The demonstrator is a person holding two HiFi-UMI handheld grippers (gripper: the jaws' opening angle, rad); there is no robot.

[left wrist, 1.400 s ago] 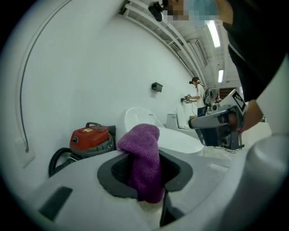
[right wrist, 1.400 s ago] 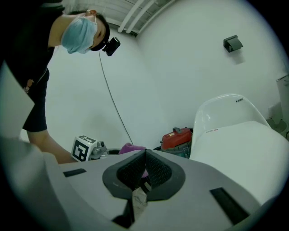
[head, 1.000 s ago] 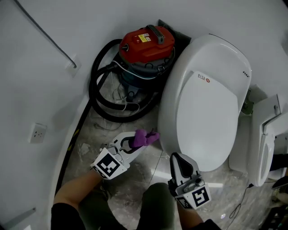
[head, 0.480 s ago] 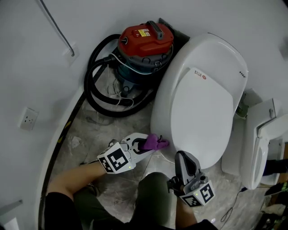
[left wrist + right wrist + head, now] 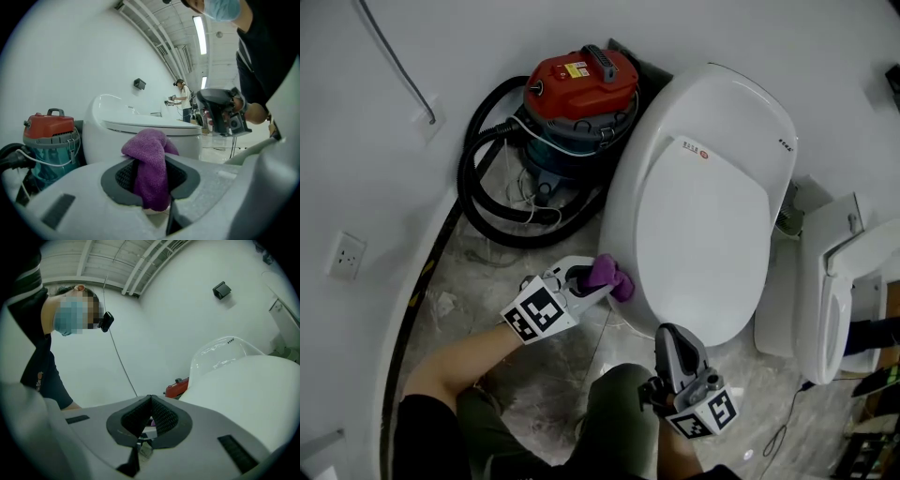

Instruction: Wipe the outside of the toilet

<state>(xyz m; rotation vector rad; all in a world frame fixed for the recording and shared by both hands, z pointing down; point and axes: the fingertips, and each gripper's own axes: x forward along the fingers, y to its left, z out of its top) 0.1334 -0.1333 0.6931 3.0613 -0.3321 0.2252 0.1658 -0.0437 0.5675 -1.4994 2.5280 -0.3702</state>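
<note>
Clenching soft, light purple cloth [image 5: 612, 278] by bunched middle in left tool [image 5: 589, 282], beside slick, rigid toilet [image 5: 703, 225]; holding right tool [image 5: 671, 334] closed, empty.

My left tool [image 5: 592, 283] and right tool [image 5: 671, 339], pale grey with black-and-white marker cubes [image 5: 534, 314]; black sleeve [image 5: 427, 439], olive trousers [image 5: 619, 422].

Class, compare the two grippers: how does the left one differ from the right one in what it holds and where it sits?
The left gripper is shut on a purple cloth; the right gripper is shut with nothing between its fingers. The left gripper holds its cloth at the toilet's side; the right gripper hangs by the toilet's front end. Both carry a marker cube.
</note>
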